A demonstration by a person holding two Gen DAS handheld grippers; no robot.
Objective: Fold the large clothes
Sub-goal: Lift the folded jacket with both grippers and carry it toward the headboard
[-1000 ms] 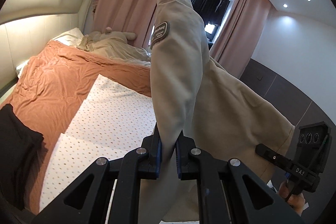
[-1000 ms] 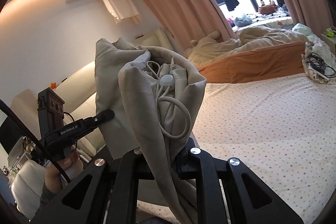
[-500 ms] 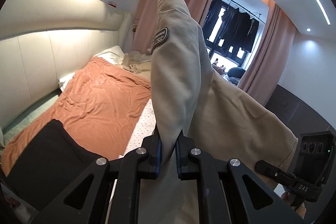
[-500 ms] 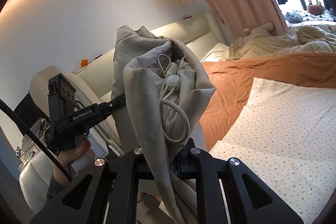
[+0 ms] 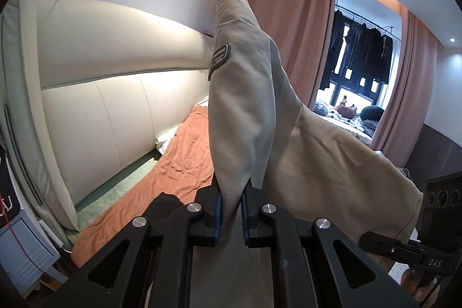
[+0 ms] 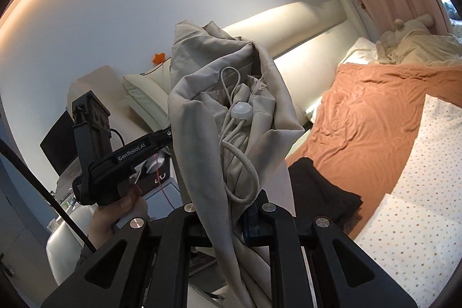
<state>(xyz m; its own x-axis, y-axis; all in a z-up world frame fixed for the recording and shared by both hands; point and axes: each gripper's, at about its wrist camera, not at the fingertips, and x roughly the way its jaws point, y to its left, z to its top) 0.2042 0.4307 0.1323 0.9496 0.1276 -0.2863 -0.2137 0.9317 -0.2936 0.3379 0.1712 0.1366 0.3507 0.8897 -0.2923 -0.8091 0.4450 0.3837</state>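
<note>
Beige jacket (image 5: 245, 111) hangs stretched between my two claws above the bed (image 6: 375, 117), clear of it. My left claw (image 5: 231, 210) is clamped on a fold that stands upright, its arm patch (image 5: 218, 59) uppermost; my right claw (image 6: 228, 215) is pinched shut on a bunch with a drawcord and toggle (image 6: 242, 112). Below lie an orange sheet (image 5: 184, 163), a dotted cover (image 6: 415, 192) and a black garment (image 6: 317, 186). A cream padded headboard (image 5: 115, 111) and pink curtains (image 5: 291, 19) stand beyond.
</note>
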